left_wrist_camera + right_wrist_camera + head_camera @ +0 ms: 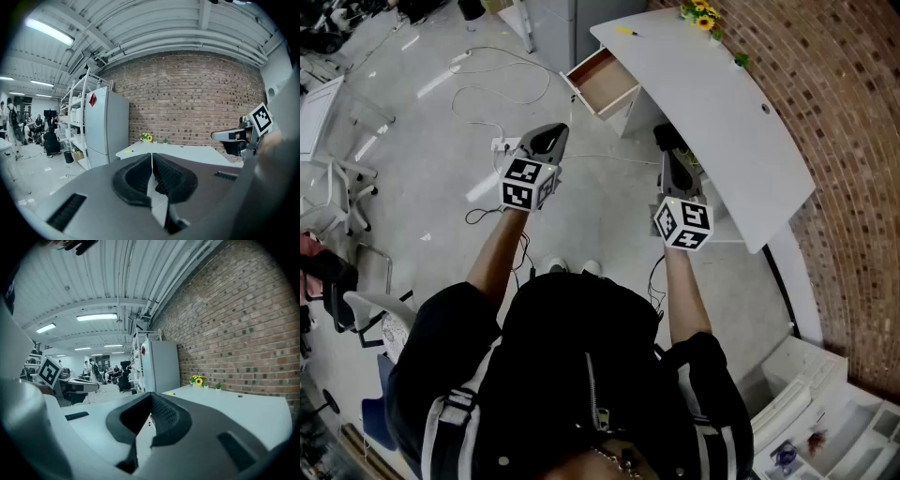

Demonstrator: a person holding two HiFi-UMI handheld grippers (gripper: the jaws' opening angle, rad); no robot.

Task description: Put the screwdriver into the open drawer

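Yellow screwdriver (625, 31), white table (722, 122), red-brown brick wall (853, 141)

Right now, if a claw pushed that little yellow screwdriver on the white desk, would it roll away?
Probably yes. The screwdriver looks slim and lies flat on the smooth white desk, so a sideways push could roll it. It looks tiny beside the desk, so likely light. It lies near the desk's far end, so it might drop off.

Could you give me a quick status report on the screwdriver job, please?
Left gripper and right gripper both shut, empty. Screwdriver untouched on desk's far corner; drawer open beside it. Cable loose on floor near drawer.
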